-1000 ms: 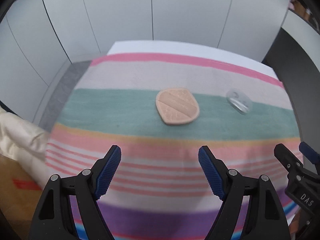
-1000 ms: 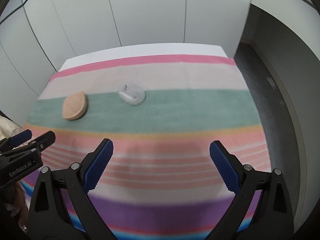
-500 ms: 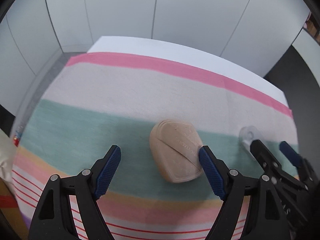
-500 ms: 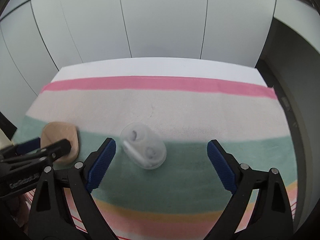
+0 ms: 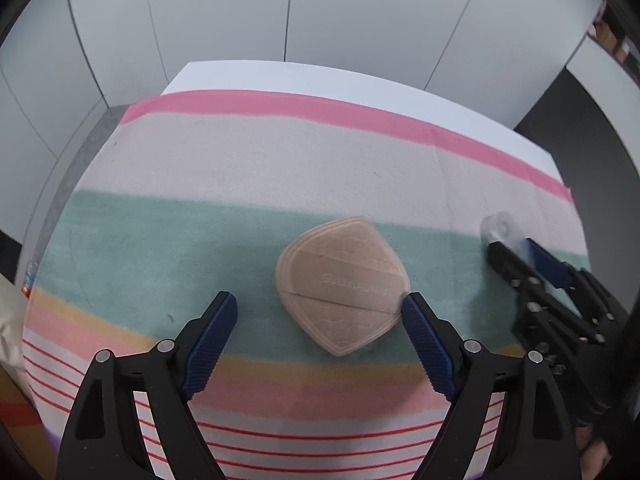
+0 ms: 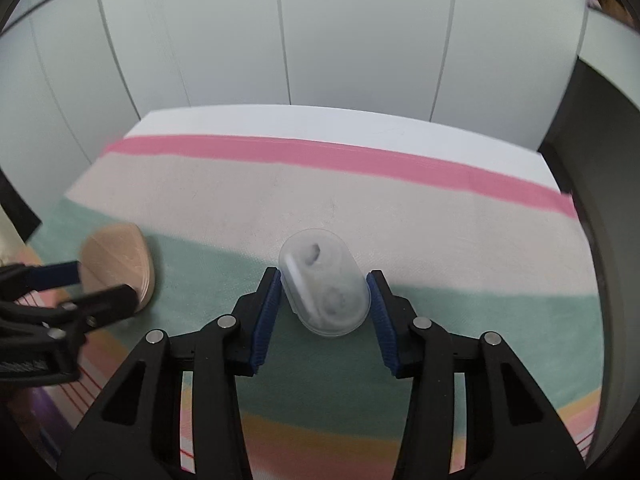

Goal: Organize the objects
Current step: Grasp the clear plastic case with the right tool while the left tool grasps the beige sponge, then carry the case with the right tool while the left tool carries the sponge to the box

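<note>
A beige, rounded, flat pad [image 5: 342, 284] lies on the green stripe of the striped cloth [image 5: 248, 168]. It sits between the fingers of my left gripper [image 5: 320, 320], whose jaws are opening; the right fingertip [image 5: 406, 304] is at the pad's corner and the left one stands well off it. A clear oval case [image 6: 324, 284] with two small white pieces inside lies to the right of the pad. My right gripper [image 6: 324, 296] is closing on the case, and both blue pads lie against its sides. The right wrist view also shows the pad [image 6: 120, 252] and the left gripper [image 6: 100, 284].
The cloth covers a white table [image 6: 320, 124] that ends just before the grey panelled wall. Dark floor drops off at the right [image 6: 592, 240]. A cream bundle [image 5: 8, 320] sits off the left edge. A hand [image 5: 592, 452] shows at the lower right.
Both grippers came forward and down over the cloth to their objects. The right jaws went from wide open to closed against the clear case. The left jaws widened slightly around the pad.
</note>
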Tool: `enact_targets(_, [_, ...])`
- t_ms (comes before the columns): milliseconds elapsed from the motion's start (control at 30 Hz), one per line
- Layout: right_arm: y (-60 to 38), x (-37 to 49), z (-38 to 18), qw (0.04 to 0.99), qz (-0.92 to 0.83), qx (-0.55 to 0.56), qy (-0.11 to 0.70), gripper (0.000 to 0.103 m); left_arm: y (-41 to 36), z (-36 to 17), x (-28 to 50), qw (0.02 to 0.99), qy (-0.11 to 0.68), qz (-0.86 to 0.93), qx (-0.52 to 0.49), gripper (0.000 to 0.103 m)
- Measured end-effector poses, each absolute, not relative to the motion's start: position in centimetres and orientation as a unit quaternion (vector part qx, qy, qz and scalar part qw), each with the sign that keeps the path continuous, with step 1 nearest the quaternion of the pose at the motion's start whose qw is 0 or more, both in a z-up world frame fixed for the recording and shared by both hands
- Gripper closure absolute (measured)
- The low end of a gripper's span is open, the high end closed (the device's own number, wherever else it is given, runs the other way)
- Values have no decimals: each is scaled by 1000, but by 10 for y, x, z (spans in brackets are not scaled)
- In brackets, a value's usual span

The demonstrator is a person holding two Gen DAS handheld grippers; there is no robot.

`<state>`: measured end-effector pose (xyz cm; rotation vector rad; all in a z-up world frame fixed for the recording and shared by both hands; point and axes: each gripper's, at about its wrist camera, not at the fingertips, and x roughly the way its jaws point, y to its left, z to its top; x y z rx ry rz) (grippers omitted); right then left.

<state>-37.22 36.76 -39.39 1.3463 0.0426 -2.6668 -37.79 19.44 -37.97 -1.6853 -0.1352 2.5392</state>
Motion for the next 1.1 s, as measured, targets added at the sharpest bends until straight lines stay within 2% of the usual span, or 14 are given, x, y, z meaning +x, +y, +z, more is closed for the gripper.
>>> enact_targets(133, [384,-366,-393,63,-889,452,-20,57,206,-384,-384,40,-1,836,-547,12])
enact_targets(233, [394,-363,-393,54,-884,462,-34,57,215,-386,-386,34,21,843,-537,18])
enact_targets(300, [397,-360,-394,50,-883,466,-34,57,217,-384,-386,34,21,845,-534,25])
enact_targets(333, [398,-358,-395,48,-883,466,-33,57,218,-383,-386,33,22,847,-531,38])
enact_targets(367, [398,-357,-395,48,-882,467,-32,57,219,-380,-385,34,21,850,-526,64])
enact_targets(400, [397,-355,-395,48,-881,469,-32,57,220,-378,-385,36,22,850,-524,74])
enact_targets(900, [395,-330,-374,60,-880,470,-25,57,220,-363,-366,30,21,842,-538,84])
enact_targets(1100, [386,-319,-348,63,-885,460,-16,57,216,-338,-356,29,26,850,-525,85])
